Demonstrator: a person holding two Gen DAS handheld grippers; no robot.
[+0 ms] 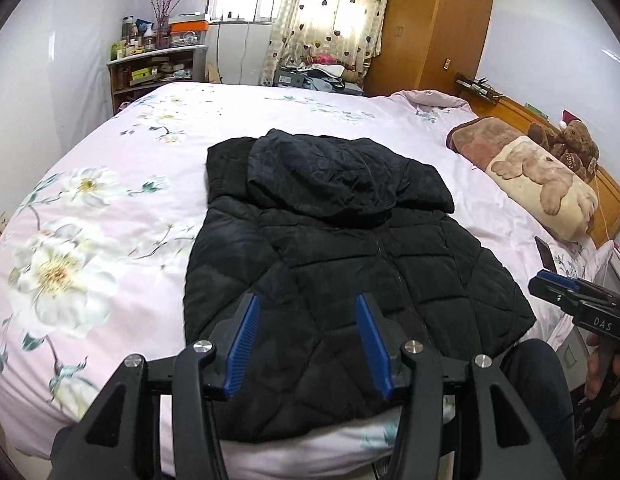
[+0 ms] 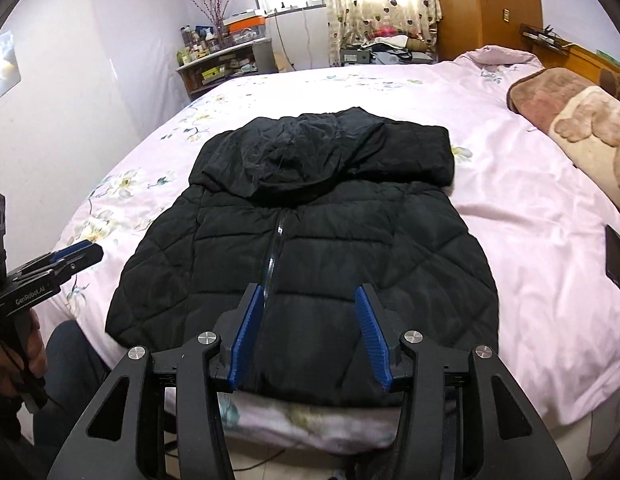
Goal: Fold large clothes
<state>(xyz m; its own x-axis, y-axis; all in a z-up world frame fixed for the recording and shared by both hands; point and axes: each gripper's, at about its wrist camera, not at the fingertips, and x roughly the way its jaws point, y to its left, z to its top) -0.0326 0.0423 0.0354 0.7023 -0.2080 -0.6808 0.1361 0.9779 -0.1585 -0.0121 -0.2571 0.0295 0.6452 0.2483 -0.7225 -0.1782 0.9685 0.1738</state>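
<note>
Black quilted puffer jacket [image 1: 349, 280] lies flat on the bed with the pink floral bedsheet [image 1: 90, 208], front up, zip running down the middle, hood [image 1: 341, 172] folded down over the chest. Sleeves look tucked in; outline is a compact slab. Hem sits at the near edge of the mattress, slightly overhanging.

My left gripper [image 1: 306, 320]: blue ribbed pads about half apart, nothing between them, not touching fabric. It hangs above the jacket's lower half, angled down at it.

My right gripper [image 2: 310, 312]: same stance, jaws roughly half spread, empty, clear of the cloth. Left pad lines up over the zip in its own view, but no contact.

Each gripper shows at the edge of the other's camera, well apart, one either side of the jacket. A hand [image 2: 30, 344] wraps the left one's handle; dark trouser leg [image 1: 537, 392] stands at the bed edge.

Off to the right: plush bear-print pillow [image 1: 541, 184] near the wooden headboard, brown teddy bear [image 1: 573, 144] behind it, dark phone [image 2: 615, 256] lying on the sheet. Far side: cluttered shelf [image 1: 158, 64], heart-print curtain [image 1: 333, 20], wooden wardrobe [image 1: 429, 28].
</note>
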